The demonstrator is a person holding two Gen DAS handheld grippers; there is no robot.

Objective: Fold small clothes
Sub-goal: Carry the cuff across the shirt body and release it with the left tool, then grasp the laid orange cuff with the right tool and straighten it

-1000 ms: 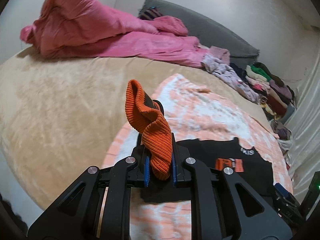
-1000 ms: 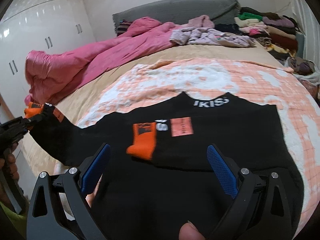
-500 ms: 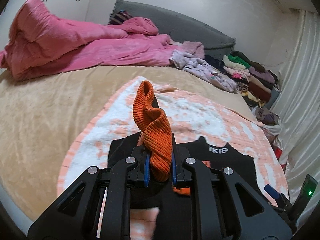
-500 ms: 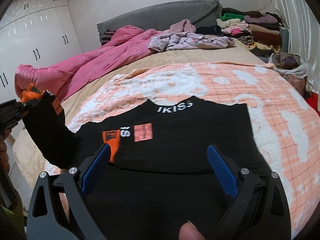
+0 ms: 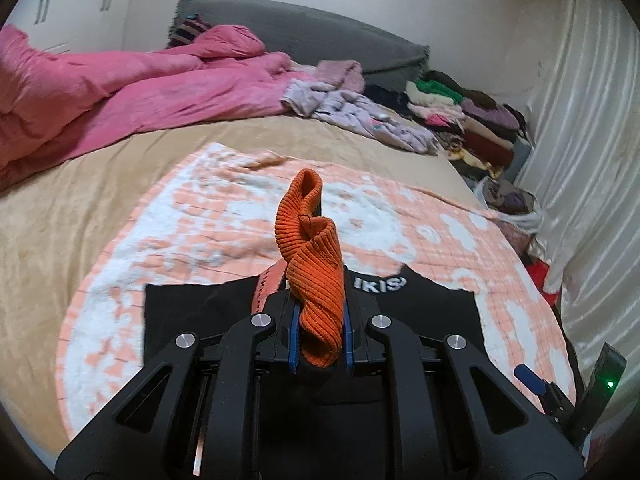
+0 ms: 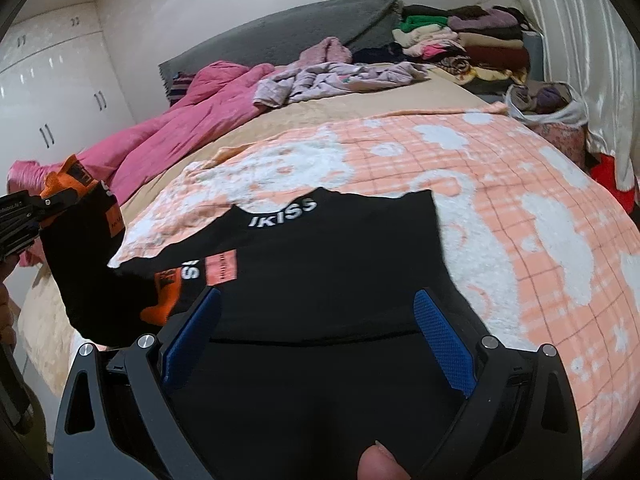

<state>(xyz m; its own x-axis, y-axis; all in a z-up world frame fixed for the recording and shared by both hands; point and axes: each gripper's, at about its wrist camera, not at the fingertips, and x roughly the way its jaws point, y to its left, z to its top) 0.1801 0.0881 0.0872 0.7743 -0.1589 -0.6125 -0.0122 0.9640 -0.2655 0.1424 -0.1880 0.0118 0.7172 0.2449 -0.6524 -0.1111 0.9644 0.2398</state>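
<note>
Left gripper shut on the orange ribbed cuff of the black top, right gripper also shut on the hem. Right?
Half right. The left gripper is shut on the orange ribbed cuff of the black top, as the left wrist view shows. The right gripper is not shut: the right wrist view shows its blue pads standing wide apart over the top, gripping nothing.

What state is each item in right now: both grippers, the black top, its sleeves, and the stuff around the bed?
left gripper: shut on the orange cuff.
right gripper: open, empty, over the black top.
black top: lying flat on the peach blanket, one sleeve lifted.
other orange cuff: lying folded in on the top.
pink duvet: crumpled.
clothes stack: folded, piled.
</note>
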